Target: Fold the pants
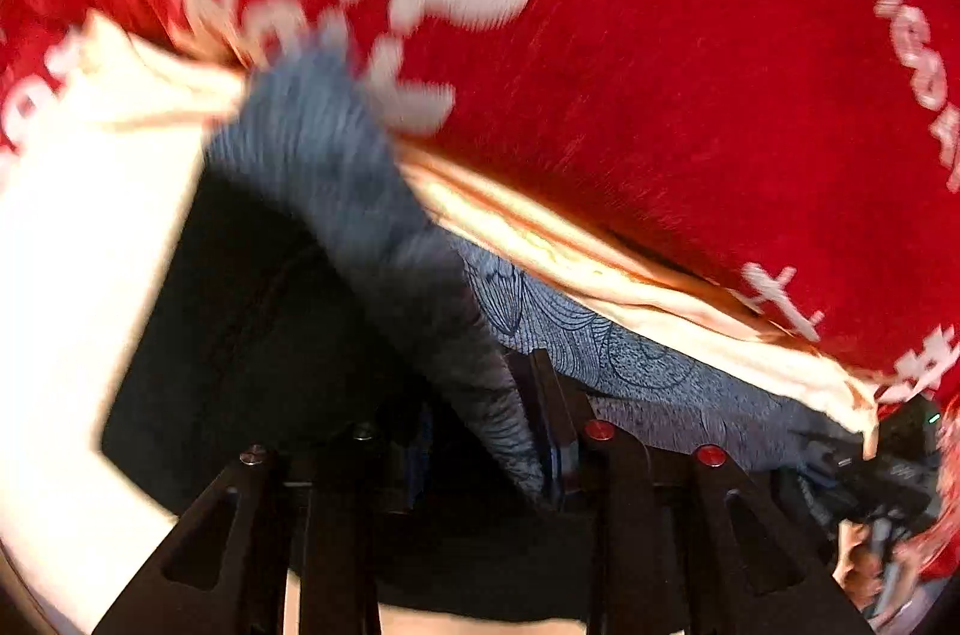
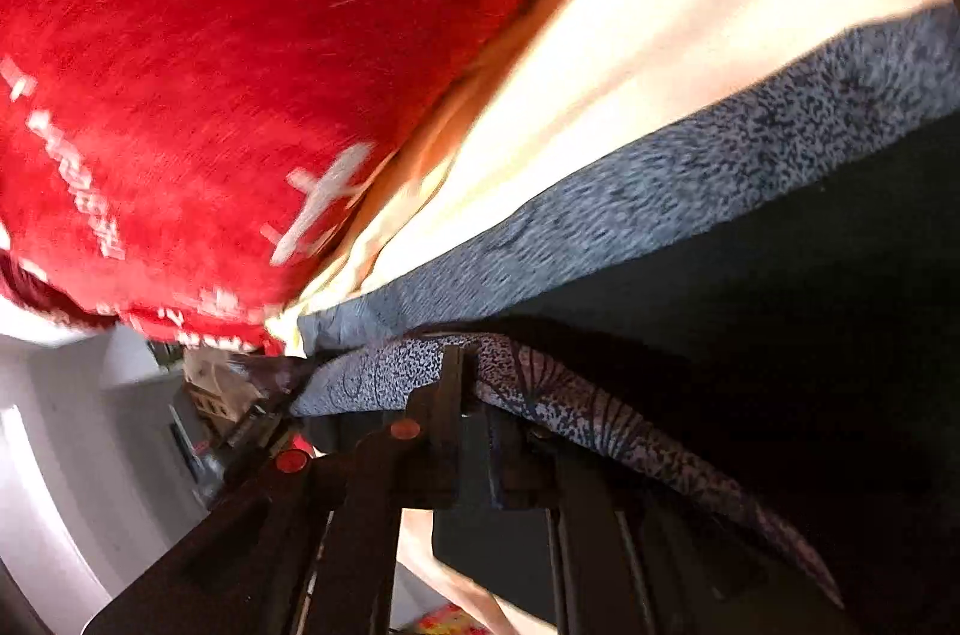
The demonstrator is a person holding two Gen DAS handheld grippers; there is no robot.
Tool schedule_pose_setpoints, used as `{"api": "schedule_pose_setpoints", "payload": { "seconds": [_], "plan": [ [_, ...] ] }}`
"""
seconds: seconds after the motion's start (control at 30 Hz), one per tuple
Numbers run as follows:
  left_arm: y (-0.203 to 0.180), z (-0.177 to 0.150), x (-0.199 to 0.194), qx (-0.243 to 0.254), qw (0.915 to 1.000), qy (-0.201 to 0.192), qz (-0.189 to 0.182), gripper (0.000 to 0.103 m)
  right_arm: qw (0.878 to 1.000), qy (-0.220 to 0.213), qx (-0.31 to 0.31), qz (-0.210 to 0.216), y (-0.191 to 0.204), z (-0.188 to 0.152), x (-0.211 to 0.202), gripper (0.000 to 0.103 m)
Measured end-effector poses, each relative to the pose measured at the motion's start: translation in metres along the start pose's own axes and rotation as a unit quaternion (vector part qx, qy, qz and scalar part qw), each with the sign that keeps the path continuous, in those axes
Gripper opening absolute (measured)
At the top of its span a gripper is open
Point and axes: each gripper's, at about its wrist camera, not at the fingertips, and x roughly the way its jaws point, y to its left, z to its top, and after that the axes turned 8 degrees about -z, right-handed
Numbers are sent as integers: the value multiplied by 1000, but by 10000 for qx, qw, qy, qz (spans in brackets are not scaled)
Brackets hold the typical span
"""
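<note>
Pants (image 1: 372, 215): thin, soft, light, floppy; lifted over red blanket (image 1: 690, 65). Left gripper (image 1: 543, 461) fingers clamped on one edge, right gripper (image 2: 462, 389) fingers clamped on another. Best gripped at hem or waistband corners, stretched taut.

right gripper (image 2: 462, 383) clamping pants (image 2: 630, 209), red shirt (image 2: 210, 65)

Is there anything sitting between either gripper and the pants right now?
Nothing visible. The left gripper and the right gripper each already have the blue patterned pants pinched in their fingers, lifted up against the red blanket.
</note>
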Motion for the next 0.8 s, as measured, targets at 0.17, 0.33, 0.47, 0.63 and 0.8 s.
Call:
{"api": "schedule_pose_setpoints", "payload": {
  "seconds": [0.17,0.33,0.47,0.63,0.8],
  "plan": [
    [-4,-11,-36,445,9973,-305,502,72,9972,-251,-700,33,41,-34,-35,60],
    [9,-13,2,607,9911,100,1181,72,9894,20,-1454,-44,82,-52,-12,47],
    [21,-25,26,640,9855,126,1565,73,9812,196,-1738,-816,91,-28,50,46],
    [3,-37,14,857,9820,377,1638,74,9908,-228,-1019,-862,70,3,41,40],
    [-29,-63,-15,862,9845,586,1412,74,9922,-616,-918,-585,56,-22,-24,43]
  ]
}}
